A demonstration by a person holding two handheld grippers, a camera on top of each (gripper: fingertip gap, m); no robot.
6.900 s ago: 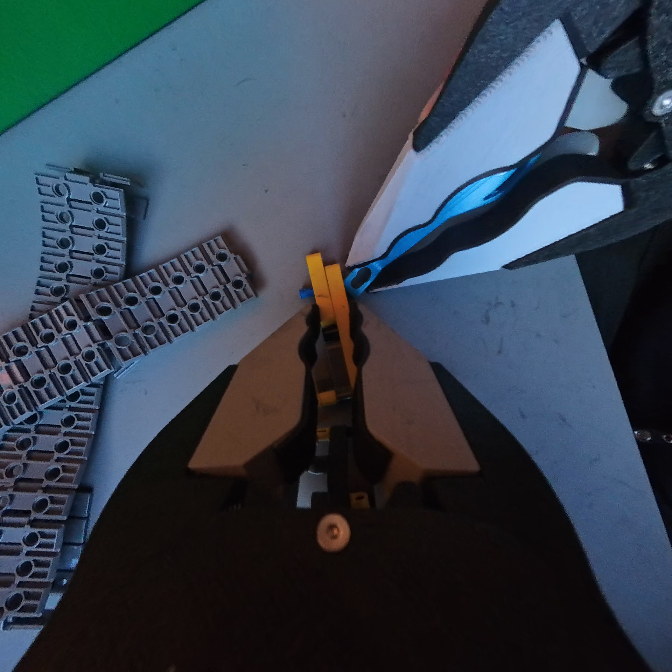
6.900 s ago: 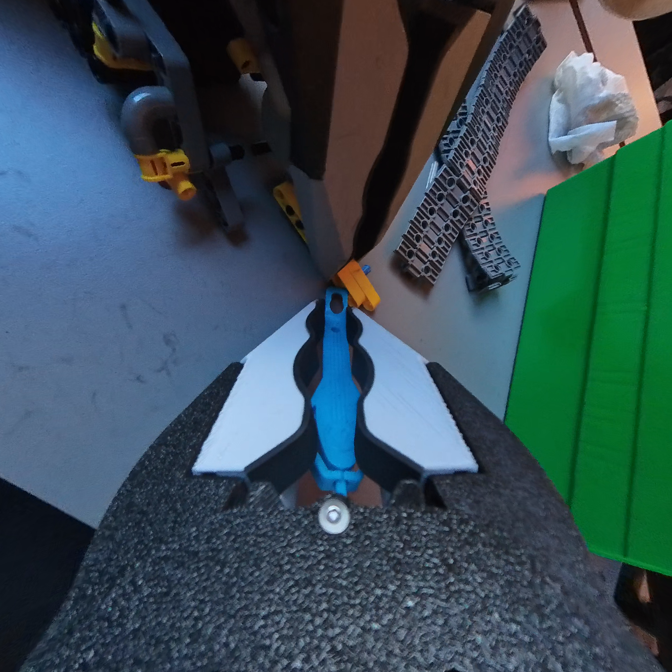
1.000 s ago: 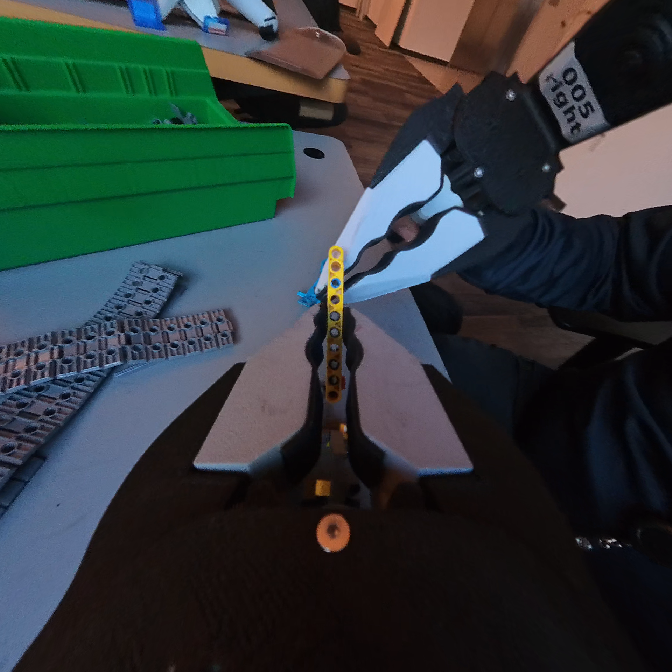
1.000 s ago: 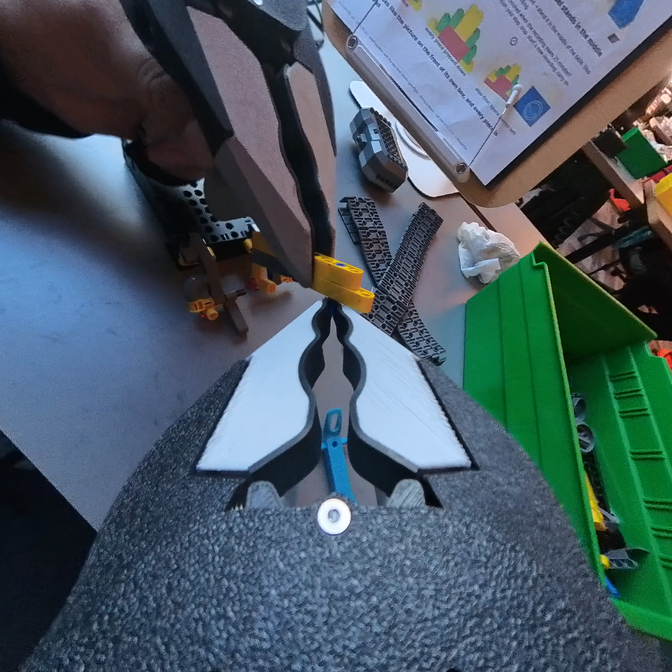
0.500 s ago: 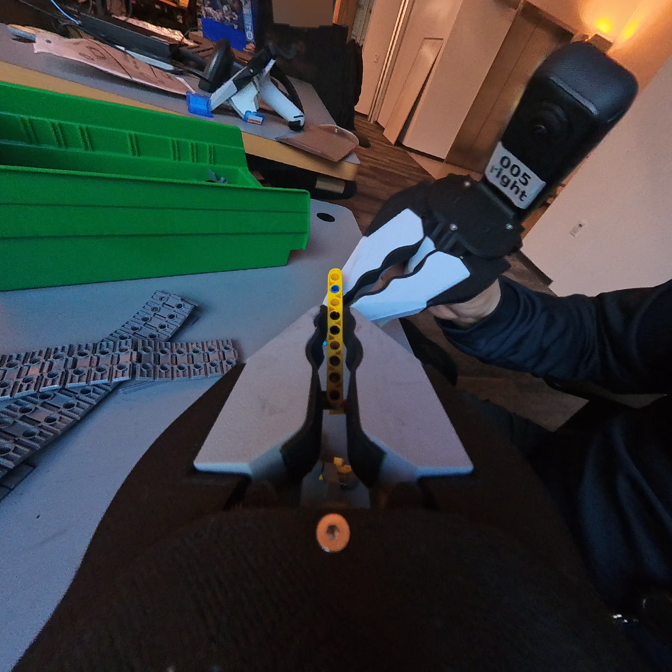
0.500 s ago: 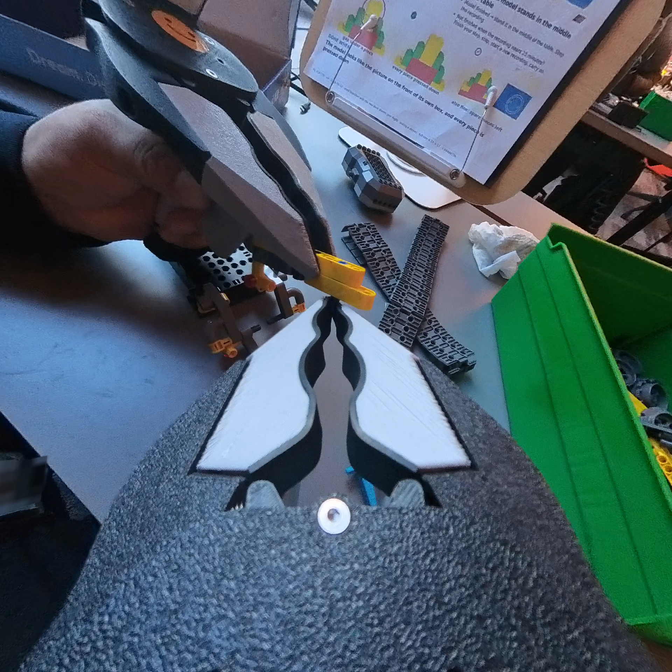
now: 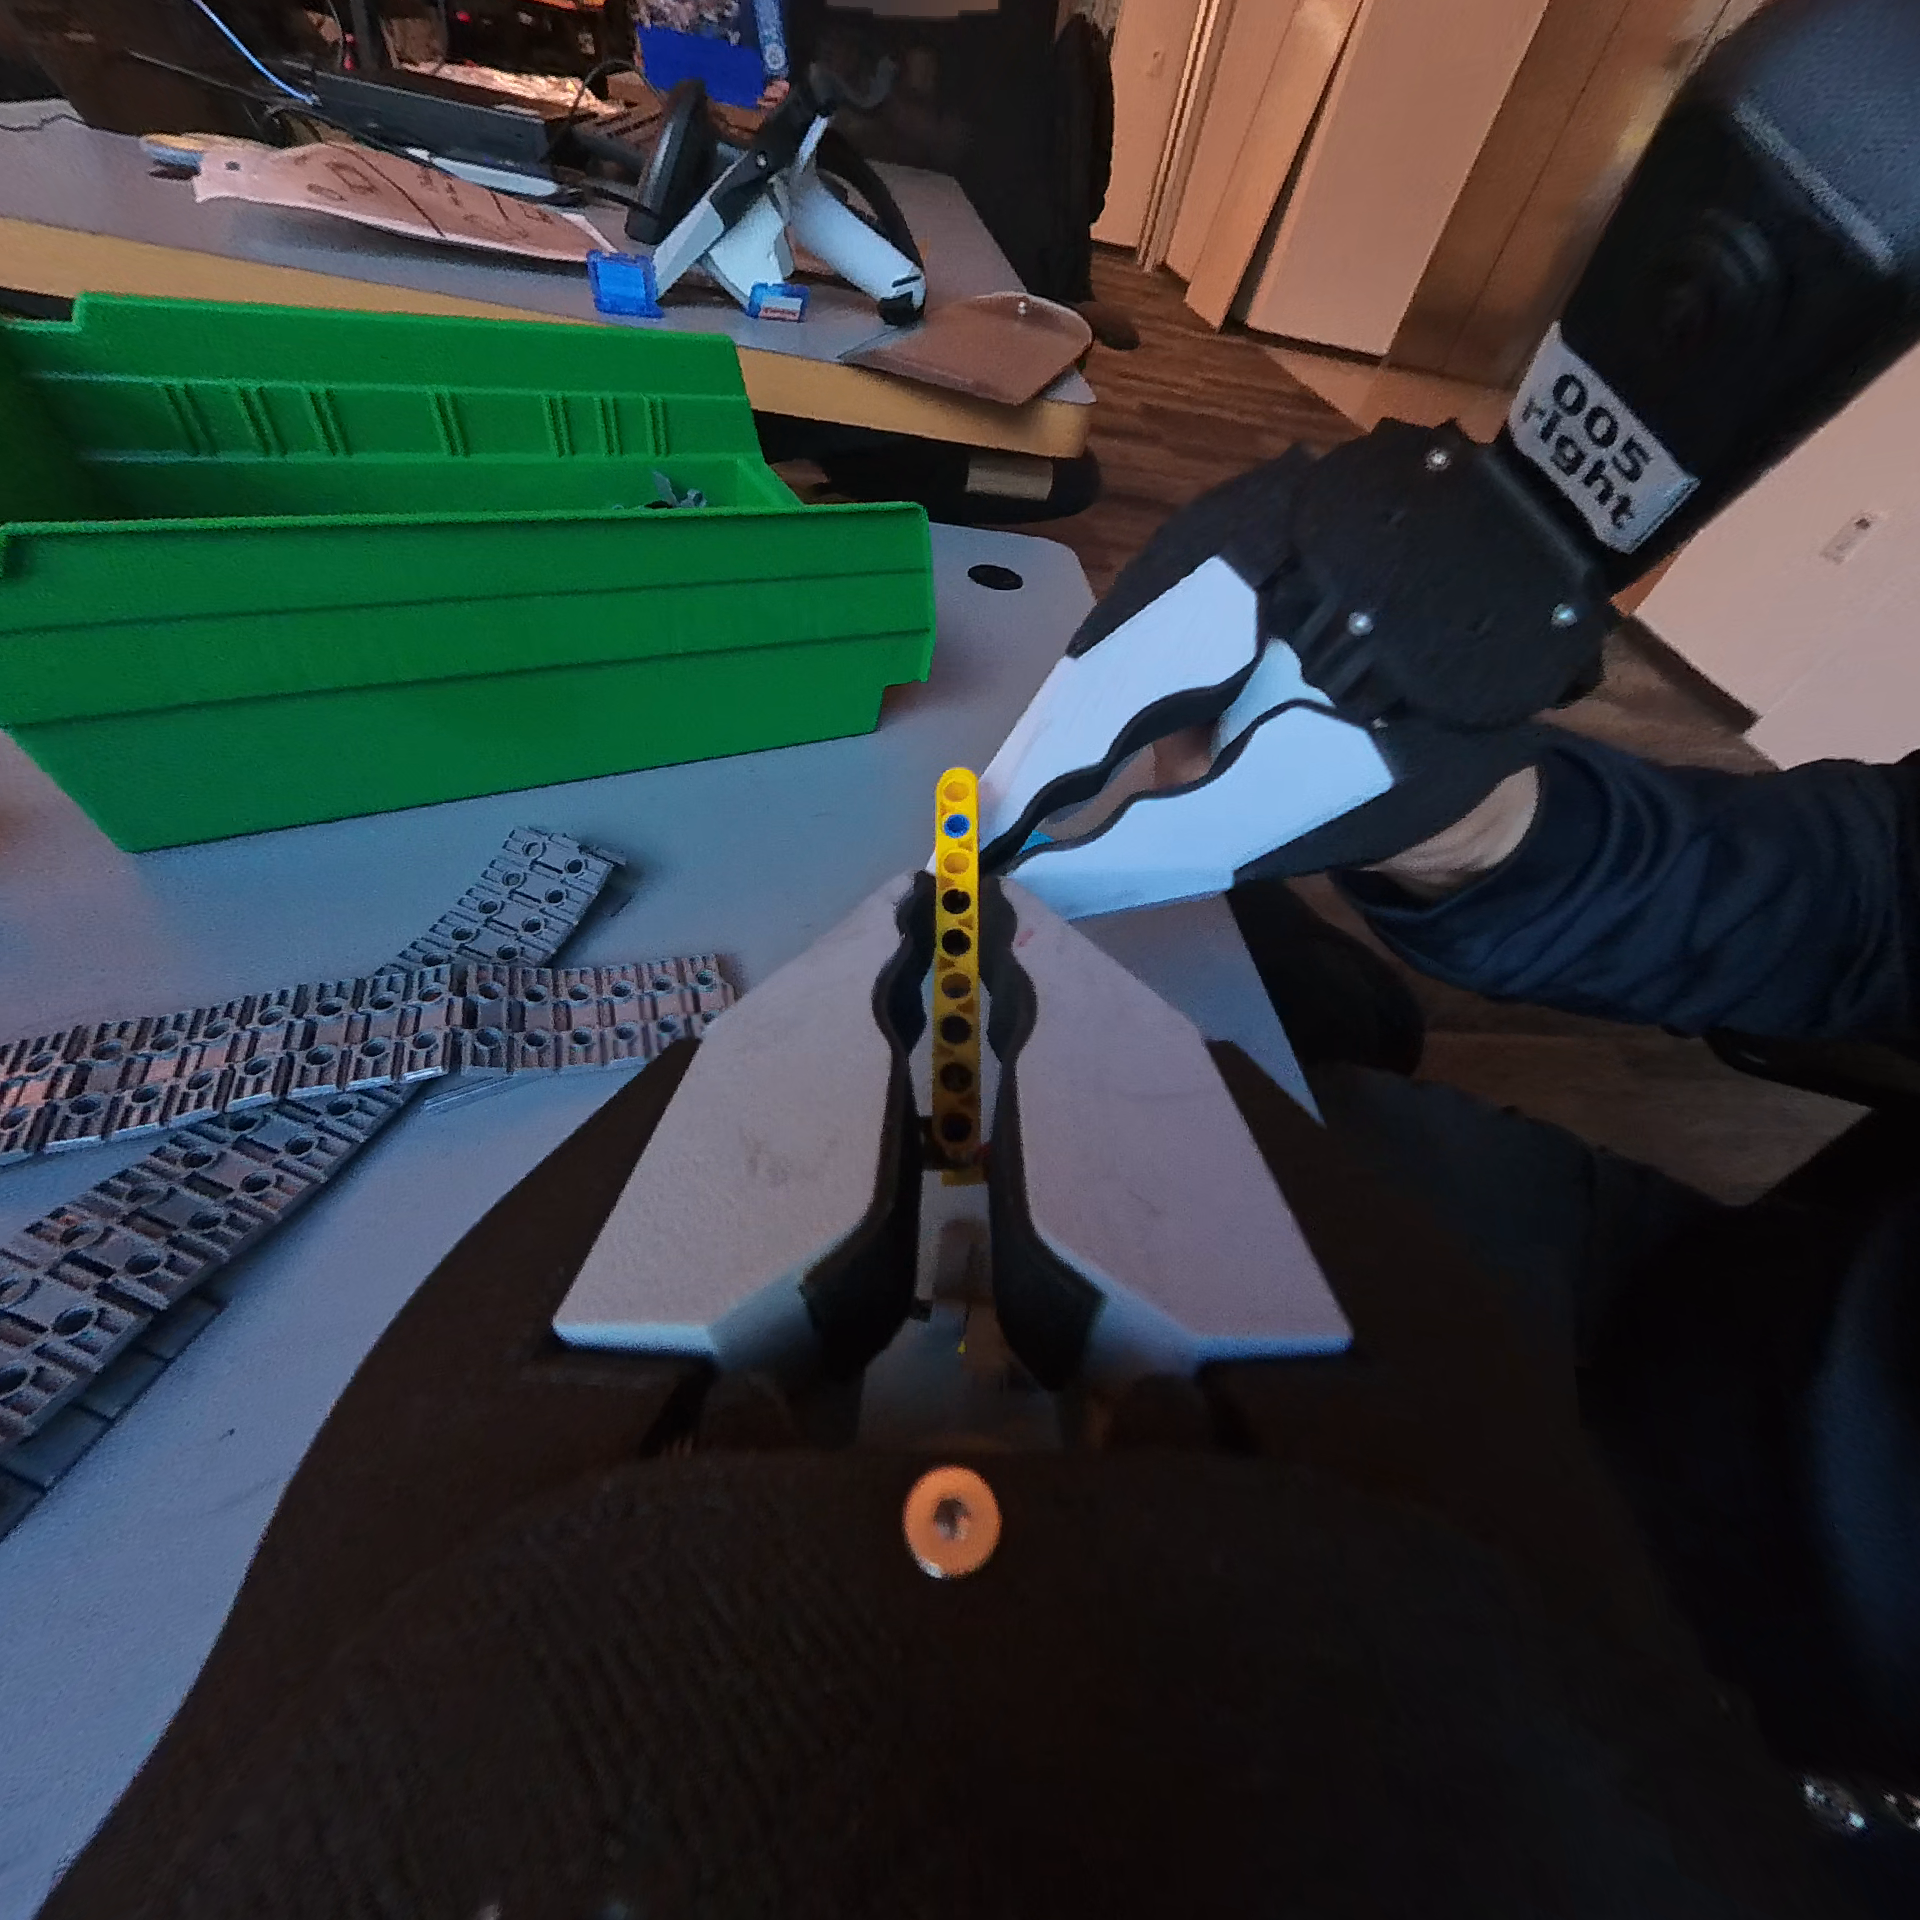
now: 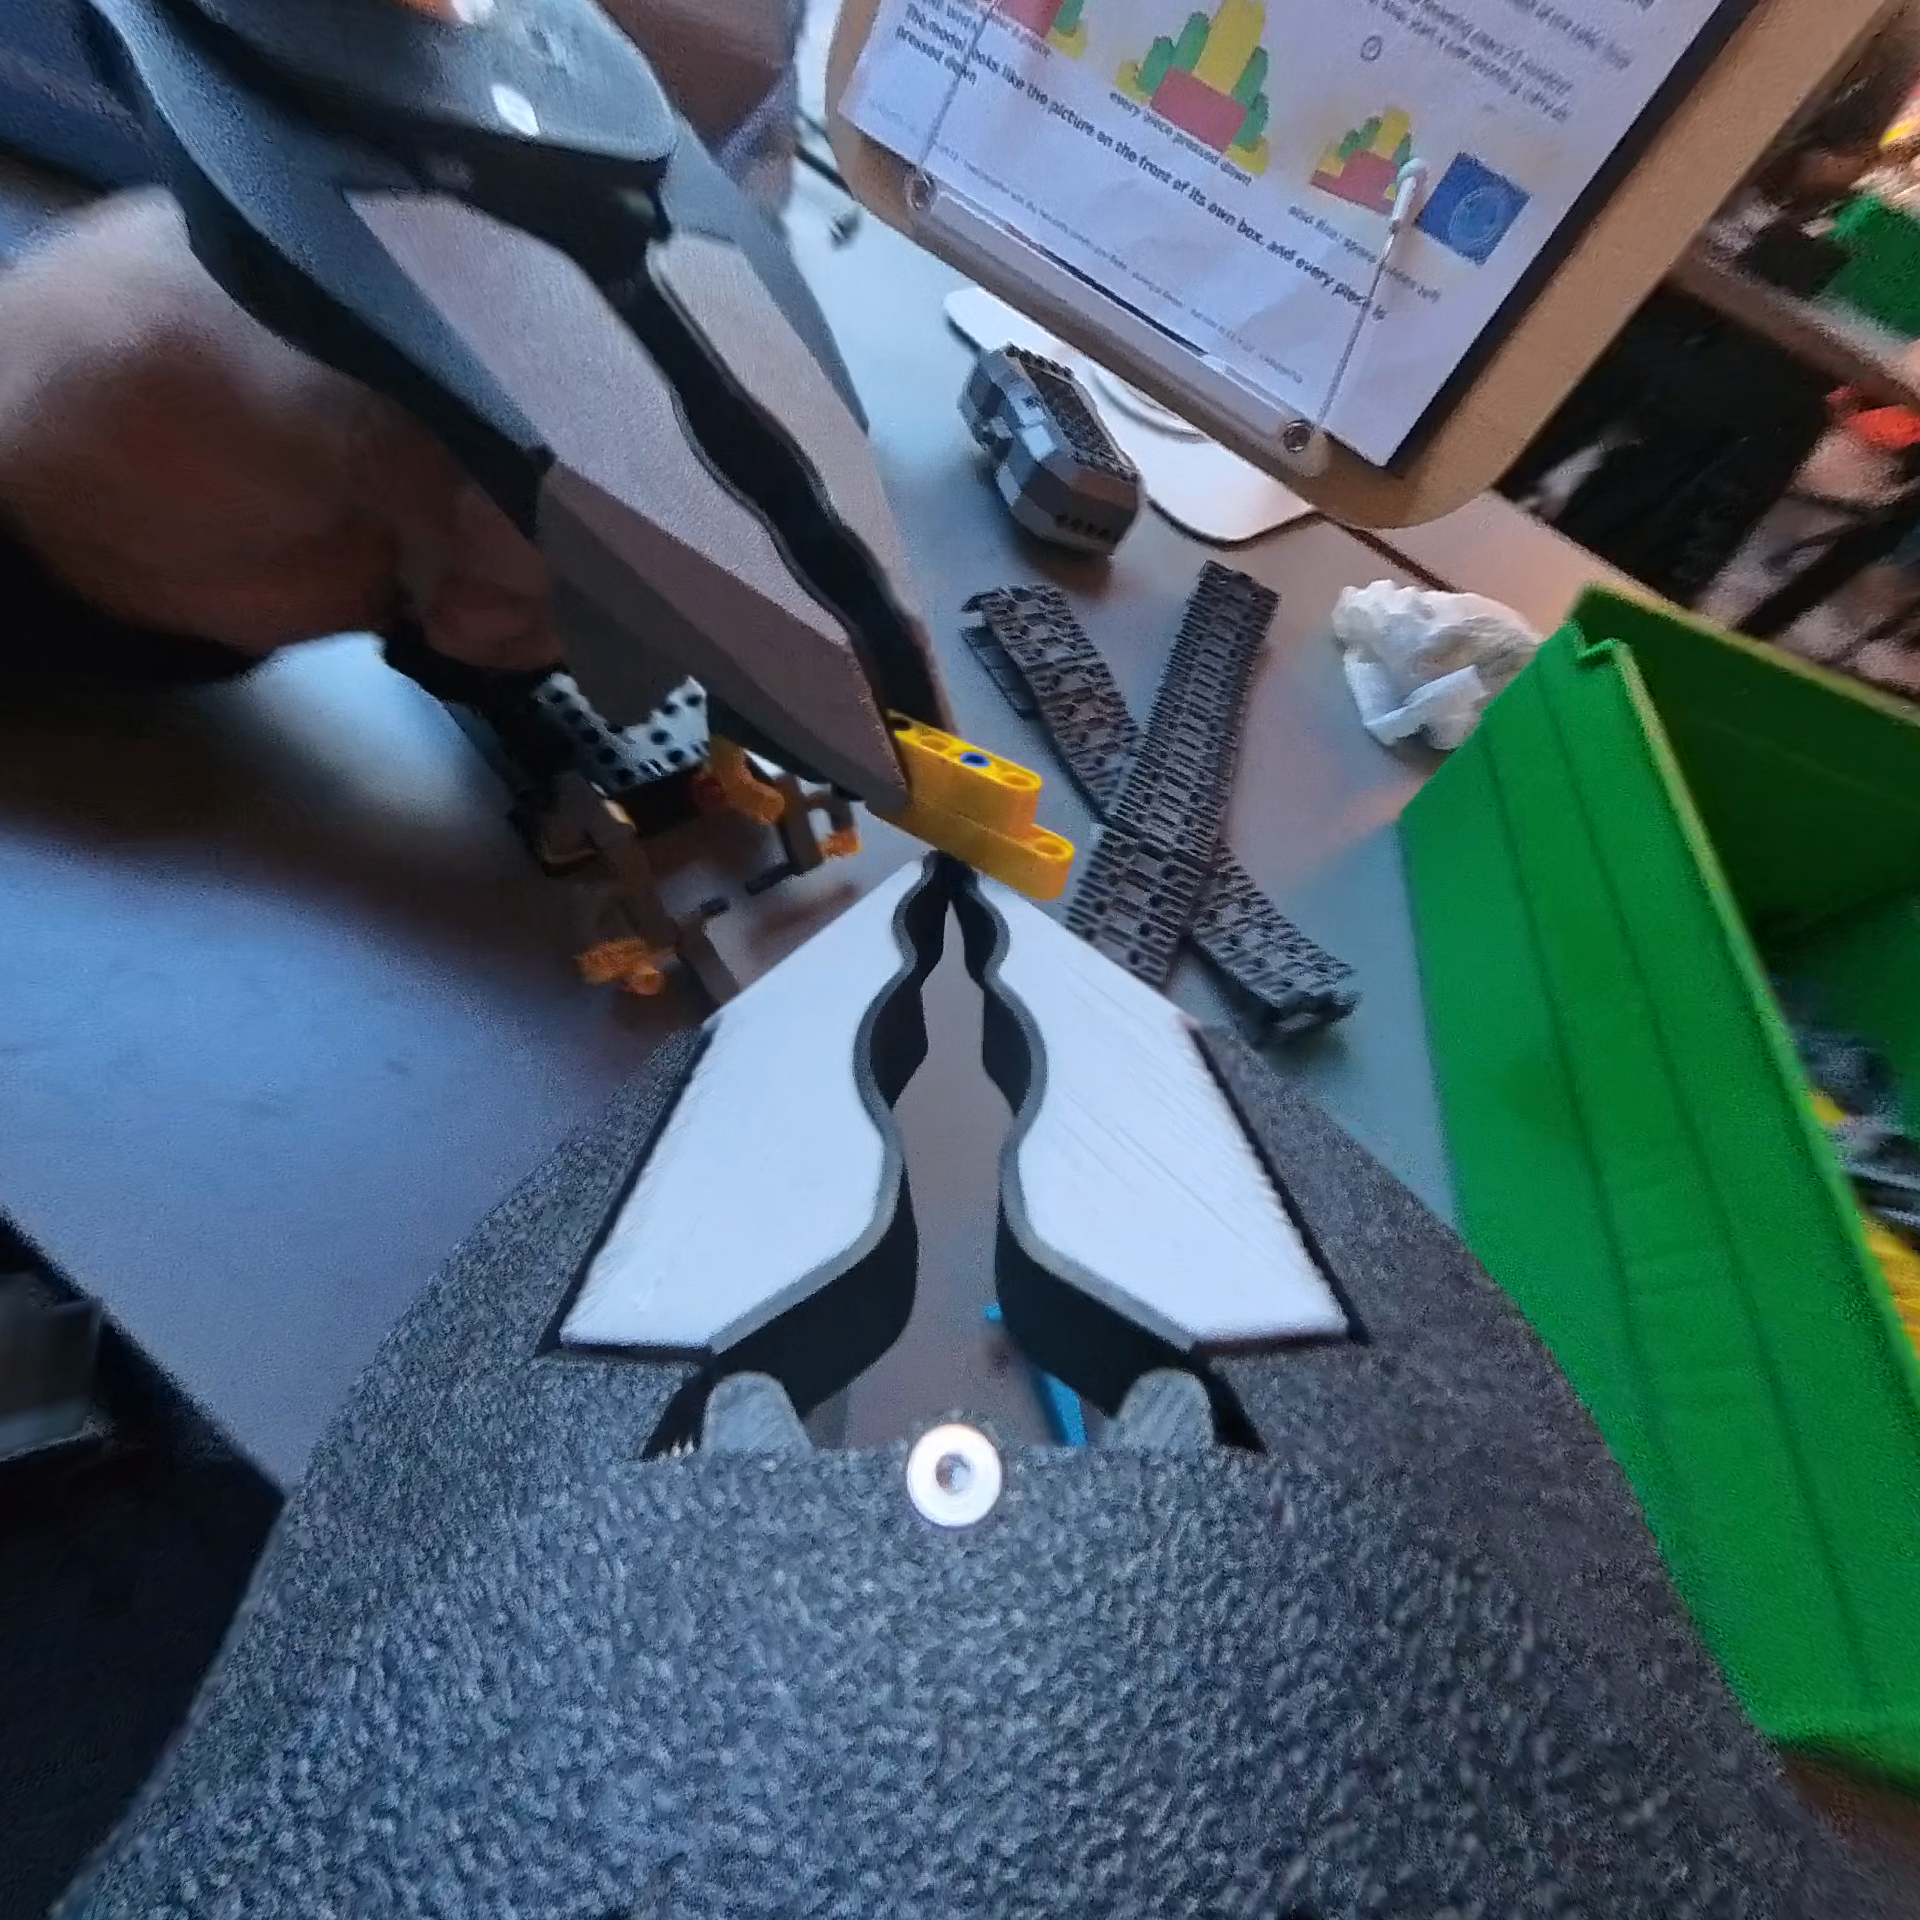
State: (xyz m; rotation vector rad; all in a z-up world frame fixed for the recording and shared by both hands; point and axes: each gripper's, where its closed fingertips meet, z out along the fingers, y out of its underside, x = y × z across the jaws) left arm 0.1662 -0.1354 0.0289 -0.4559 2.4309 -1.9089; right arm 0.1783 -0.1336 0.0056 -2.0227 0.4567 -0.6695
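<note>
1. The left claw point(image 7: 954, 904) is clamped on a yellow holed beam point(image 7: 955, 977), which stands on edge between its fingers with its far end poking out past the tips; a small blue pin point(image 7: 957, 825) sits in the second hole from that end.
2. The right claw point(image 8: 948, 883) has its tips pressed together, just beside the beam's protruding end point(image 8: 977, 795) (whether anything is pinched at the tips cannot be told); a blue piece point(image 8: 1055, 1408) shows deep at the base of its fingers.
3. On the grey worktop point(image 7: 312, 914) to the left lie crossed grey track strips point(image 7: 343, 1039), and behind them stands a green bin point(image 7: 447, 623).
4. From the right wrist view, a partly built model point(image 8: 665, 790) sits under the left claw, a crumpled white tissue point(image 8: 1423, 665) lies near the bin, and a printed sheet on a stand point(image 8: 1247, 187) rises behind.
</note>
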